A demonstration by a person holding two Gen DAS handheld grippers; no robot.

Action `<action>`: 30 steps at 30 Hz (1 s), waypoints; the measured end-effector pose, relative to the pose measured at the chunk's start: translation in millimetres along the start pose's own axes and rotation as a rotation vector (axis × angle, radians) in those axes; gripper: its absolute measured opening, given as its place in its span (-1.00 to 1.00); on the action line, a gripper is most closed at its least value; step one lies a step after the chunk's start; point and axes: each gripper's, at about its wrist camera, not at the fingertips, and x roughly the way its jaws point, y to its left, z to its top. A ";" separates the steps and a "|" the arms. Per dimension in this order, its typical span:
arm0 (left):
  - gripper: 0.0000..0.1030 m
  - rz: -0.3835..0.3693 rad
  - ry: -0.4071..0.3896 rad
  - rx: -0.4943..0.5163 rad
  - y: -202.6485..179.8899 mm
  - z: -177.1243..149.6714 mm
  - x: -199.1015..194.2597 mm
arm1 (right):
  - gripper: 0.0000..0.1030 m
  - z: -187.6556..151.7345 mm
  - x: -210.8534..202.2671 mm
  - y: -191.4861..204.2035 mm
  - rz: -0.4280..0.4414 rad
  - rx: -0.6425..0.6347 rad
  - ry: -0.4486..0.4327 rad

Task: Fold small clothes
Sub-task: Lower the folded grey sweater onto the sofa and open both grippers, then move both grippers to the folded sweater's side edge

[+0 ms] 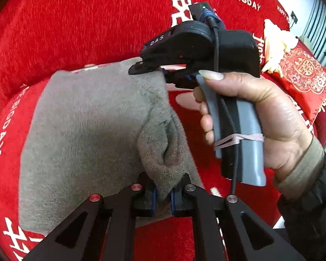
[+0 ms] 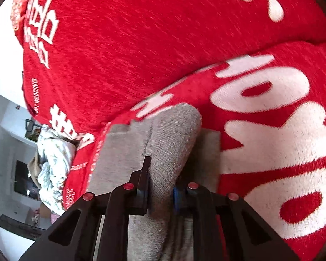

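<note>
While both claws pinch the cloth, noted as follows. Grey knit garment (image 1: pixel 82 130) spread across centre and lower left of left wrist view, flat on red cover (image 1: pixel 76 26) with white lettering. Left gripper (image 1: pixel 163 192) at bottom centre, narrow, clamped on a bunched corner of grey fabric rising between the pads; likely held so to lift that edge for a fold. Right gripper (image 1: pixel 148 68) at upper centre of same view, carried by right hand (image 1: pixel 260 121) at right, tip meeting the far edge of the garment. Right wrist view: right gripper (image 2: pixel 160 193) at bottom centre, narrow, closed on a rolled ridge of the garment (image 2: pixel 173 134). Two grips on one side suggest carrying that edge over together, keeping the fold straight. Fold judged just begun. Red embroidered cushion (image 1: pixel 302 71) at upper right, well apart. Crumpled pale bedding (image 2: pixel 52 152) at left.
</note>
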 end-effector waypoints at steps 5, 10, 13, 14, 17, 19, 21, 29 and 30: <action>-0.81 0.007 0.000 0.009 -0.3 -1.4 1.8 | -0.67 -0.5 -0.5 -8.5 0.002 0.005 -0.001; -0.81 0.014 -0.002 0.015 -2.0 -3.1 2.2 | -0.67 -0.3 -2.0 -8.3 -0.015 -0.001 -0.005; -0.78 0.013 0.016 0.009 -3.4 -2.8 1.8 | -0.59 -1.3 -2.7 -9.0 -0.008 0.025 -0.006; -0.53 0.017 0.018 0.010 -3.2 -3.8 0.4 | -0.57 -1.9 -4.9 -9.8 -0.009 0.036 -0.007; 0.51 0.013 -0.008 0.000 -3.0 -8.7 -9.3 | -0.40 -3.7 -13.5 -8.4 -0.038 0.043 -0.025; 0.51 0.021 -0.041 0.005 -5.3 -12.3 -18.2 | -0.39 -4.7 -22.3 -7.6 -0.053 0.045 -0.039; 0.51 0.002 -0.024 0.019 -6.8 -14.0 -23.0 | -0.33 -6.9 -32.5 -5.7 -0.062 0.051 -0.055; 0.51 -0.061 -0.091 -0.039 26.6 -15.3 -64.6 | -0.01 -32.0 -63.5 34.3 0.056 -0.049 -0.107; 0.51 -0.042 -0.110 -0.064 37.6 -11.7 -69.6 | 0.02 -36.6 -63.3 40.0 0.098 -0.056 -0.103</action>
